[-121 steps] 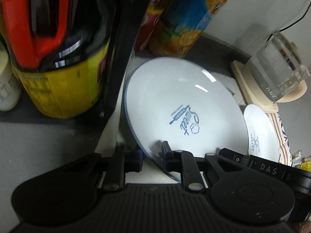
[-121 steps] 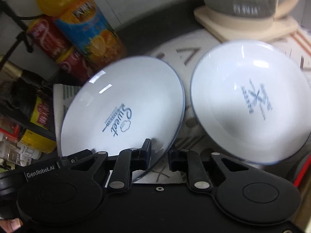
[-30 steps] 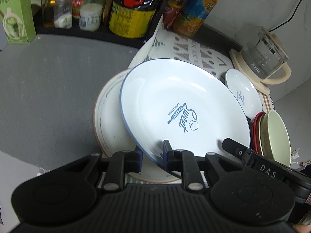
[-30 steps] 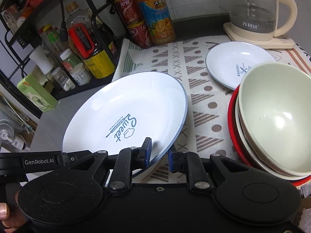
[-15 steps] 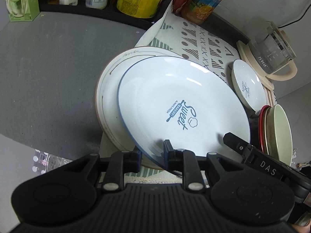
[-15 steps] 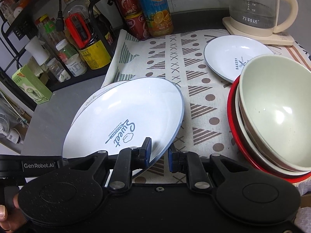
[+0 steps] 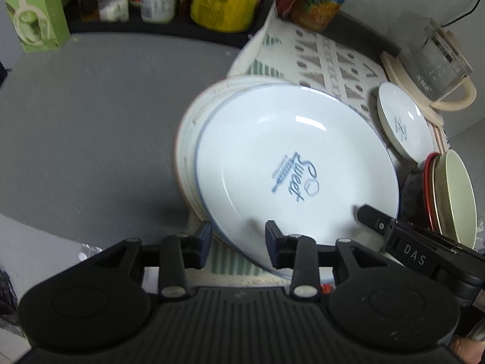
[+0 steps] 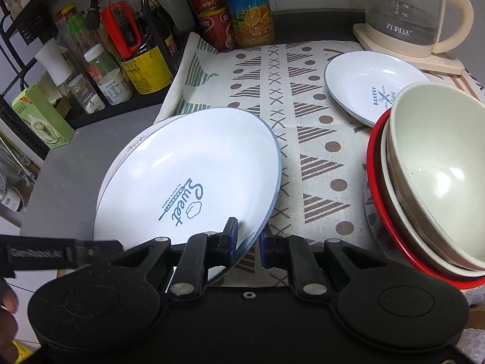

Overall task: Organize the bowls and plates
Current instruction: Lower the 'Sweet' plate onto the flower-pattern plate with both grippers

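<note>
The "Sweet" plate (image 8: 194,179) is found laid on the cream plate (image 7: 194,127), its rim between the opening left gripper (image 7: 238,241) pads and clamped by the right gripper (image 8: 247,242); the "Bakery" plate (image 8: 369,85) is judged unstacked, the bowl stack (image 8: 433,182) done.

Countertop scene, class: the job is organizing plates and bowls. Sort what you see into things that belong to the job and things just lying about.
Belongs to the job:
Sweet plate
cream plate beneath it
Bakery plate
stacked bowls

Just lying about:
glass kettle
orange juice bottle
red cans
green carton
patterned cloth
</note>
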Demonstrator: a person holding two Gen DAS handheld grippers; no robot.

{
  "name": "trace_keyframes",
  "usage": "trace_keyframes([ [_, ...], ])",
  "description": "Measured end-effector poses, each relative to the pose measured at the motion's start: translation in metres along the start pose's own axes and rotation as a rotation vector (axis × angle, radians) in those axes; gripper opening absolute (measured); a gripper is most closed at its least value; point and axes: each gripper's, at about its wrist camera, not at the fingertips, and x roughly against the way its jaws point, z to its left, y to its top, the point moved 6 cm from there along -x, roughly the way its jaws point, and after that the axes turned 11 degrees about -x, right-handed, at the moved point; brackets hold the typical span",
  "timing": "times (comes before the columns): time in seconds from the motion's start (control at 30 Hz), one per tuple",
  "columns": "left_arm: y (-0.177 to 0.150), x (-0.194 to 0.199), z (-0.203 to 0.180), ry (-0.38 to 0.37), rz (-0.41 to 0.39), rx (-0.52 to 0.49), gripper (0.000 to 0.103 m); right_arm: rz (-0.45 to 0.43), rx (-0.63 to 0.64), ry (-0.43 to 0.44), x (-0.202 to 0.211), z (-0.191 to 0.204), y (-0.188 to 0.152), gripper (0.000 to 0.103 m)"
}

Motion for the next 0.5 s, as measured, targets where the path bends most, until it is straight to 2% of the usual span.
trace_keyframes([
  [0.1, 0.006, 0.008, 0.007, 0.032, -0.042, -0.007, 0.047, 0.005, -0.002, -0.002, -0.003, 0.000, 0.001, 0.013],
  [0.17, 0.008, 0.009, 0.013, 0.039, -0.049, 0.009, 0.048, 0.011, -0.006, 0.003, -0.005, 0.000, 0.000, 0.013],
  [0.5, 0.004, -0.006, 0.042, 0.089, -0.013, 0.077, 0.048, 0.054, -0.004, 0.029, -0.015, 0.005, -0.001, 0.020],
])
